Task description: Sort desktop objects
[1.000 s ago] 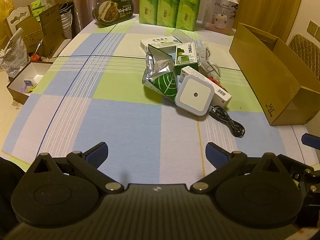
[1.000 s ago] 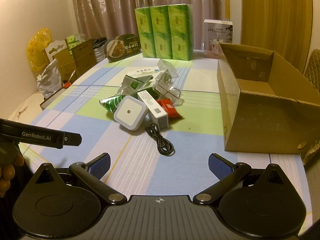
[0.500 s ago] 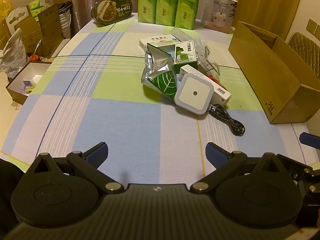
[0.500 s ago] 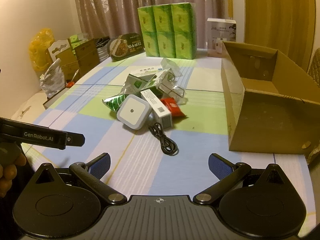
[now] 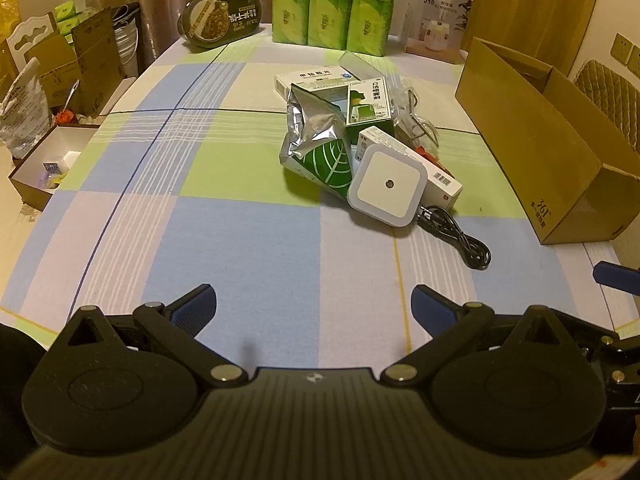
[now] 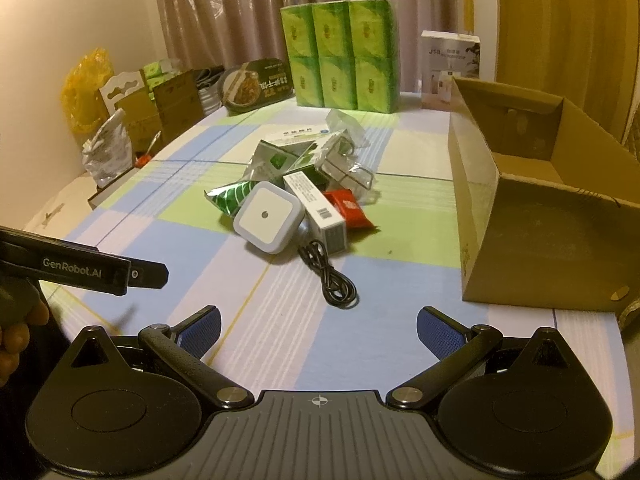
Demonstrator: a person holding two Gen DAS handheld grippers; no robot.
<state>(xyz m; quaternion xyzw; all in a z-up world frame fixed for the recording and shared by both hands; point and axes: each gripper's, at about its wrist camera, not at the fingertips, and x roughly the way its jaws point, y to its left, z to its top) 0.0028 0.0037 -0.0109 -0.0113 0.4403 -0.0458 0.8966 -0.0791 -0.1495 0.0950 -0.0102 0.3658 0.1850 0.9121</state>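
Object pile [image 5: 368, 144] well beyond right tool [image 6: 318, 328]

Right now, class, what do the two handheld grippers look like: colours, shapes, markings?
Both are black. The left gripper and right gripper each have two blue textured fingertip pads, angled link arms with silver pivot pins, round housings and a ribbed centre plate. White "GenRobot.AI" lettering marks the left gripper's side.
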